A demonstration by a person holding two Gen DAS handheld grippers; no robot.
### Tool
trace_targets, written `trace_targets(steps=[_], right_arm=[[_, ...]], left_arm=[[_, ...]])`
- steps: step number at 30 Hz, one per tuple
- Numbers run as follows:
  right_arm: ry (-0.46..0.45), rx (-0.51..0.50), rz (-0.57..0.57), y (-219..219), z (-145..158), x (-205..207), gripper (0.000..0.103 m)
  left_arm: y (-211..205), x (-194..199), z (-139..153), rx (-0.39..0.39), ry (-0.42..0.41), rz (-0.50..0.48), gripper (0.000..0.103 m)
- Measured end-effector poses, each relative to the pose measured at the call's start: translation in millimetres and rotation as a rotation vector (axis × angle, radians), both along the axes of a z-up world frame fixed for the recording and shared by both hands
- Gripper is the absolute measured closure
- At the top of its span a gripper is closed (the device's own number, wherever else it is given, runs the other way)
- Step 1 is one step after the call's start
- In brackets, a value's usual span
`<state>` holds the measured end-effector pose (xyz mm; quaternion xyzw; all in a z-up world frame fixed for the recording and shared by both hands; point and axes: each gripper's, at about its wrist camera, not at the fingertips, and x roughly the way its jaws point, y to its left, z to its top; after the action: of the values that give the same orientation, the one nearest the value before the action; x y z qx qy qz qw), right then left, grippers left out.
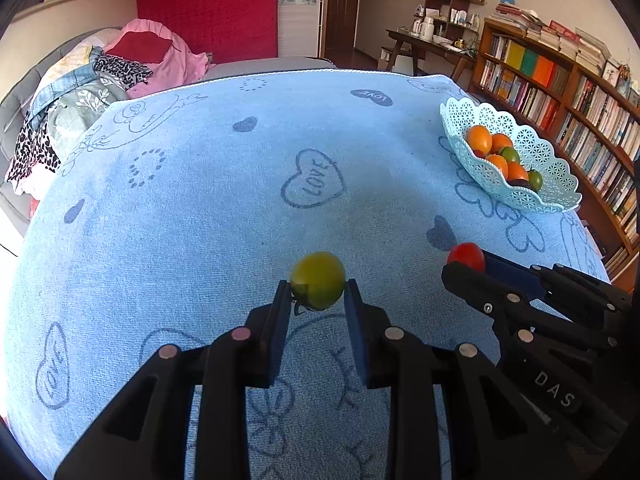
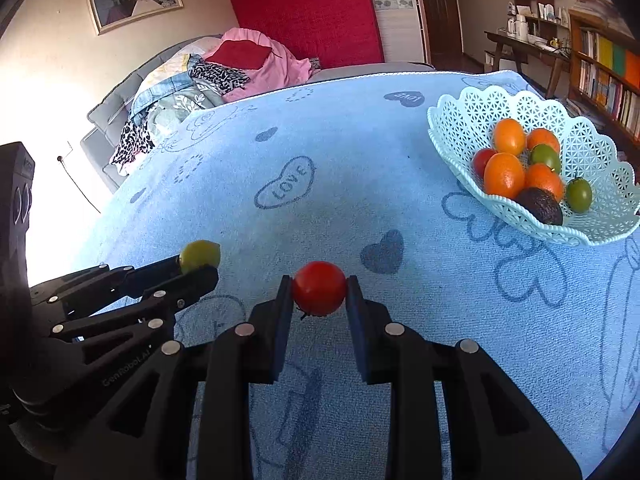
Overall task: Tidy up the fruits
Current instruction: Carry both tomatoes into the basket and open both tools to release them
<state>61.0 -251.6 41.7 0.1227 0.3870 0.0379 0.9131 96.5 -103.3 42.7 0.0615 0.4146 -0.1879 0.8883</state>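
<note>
Black plastic claw (image 1: 318, 292) w/ silver rivets, blue pads (image 1: 354, 320).

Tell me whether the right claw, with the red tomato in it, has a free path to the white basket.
Probably yes. The right claw holds the red tomato, and only bare blue cloth lies between it and the white basket. The left claw is on the other side.

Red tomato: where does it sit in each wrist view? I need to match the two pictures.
Left wrist: red tomato at right of center, gripped by the right gripper.
Right wrist: bottom center, between that gripper's fingers.
Shared landmark: the lace basket, far right in both.
</note>
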Motion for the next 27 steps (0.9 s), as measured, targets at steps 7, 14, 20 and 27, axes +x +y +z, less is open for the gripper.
trace_targets(steps=[7, 14, 20, 27], right_arm=[[-0.024, 0.013, -0.029, -16, 8, -8, 0.075], [-0.048, 0.027, -0.073, -35, 16, -15, 0.075], [-0.060, 0.031, -0.111, -53, 20, -21, 0.075], [-0.082, 0.034, -0.158, -73, 28, -30, 0.075]], left_arm=[[-14, 0, 7, 0.004, -0.015, -0.014, 0.075], [-33, -1, 17, 0.002, -0.035, -0.047, 0.075], [-50, 1, 21, 0.002, -0.040, -0.070, 0.075], [-69, 5, 27, 0.001, -0.052, -0.097, 0.075]])
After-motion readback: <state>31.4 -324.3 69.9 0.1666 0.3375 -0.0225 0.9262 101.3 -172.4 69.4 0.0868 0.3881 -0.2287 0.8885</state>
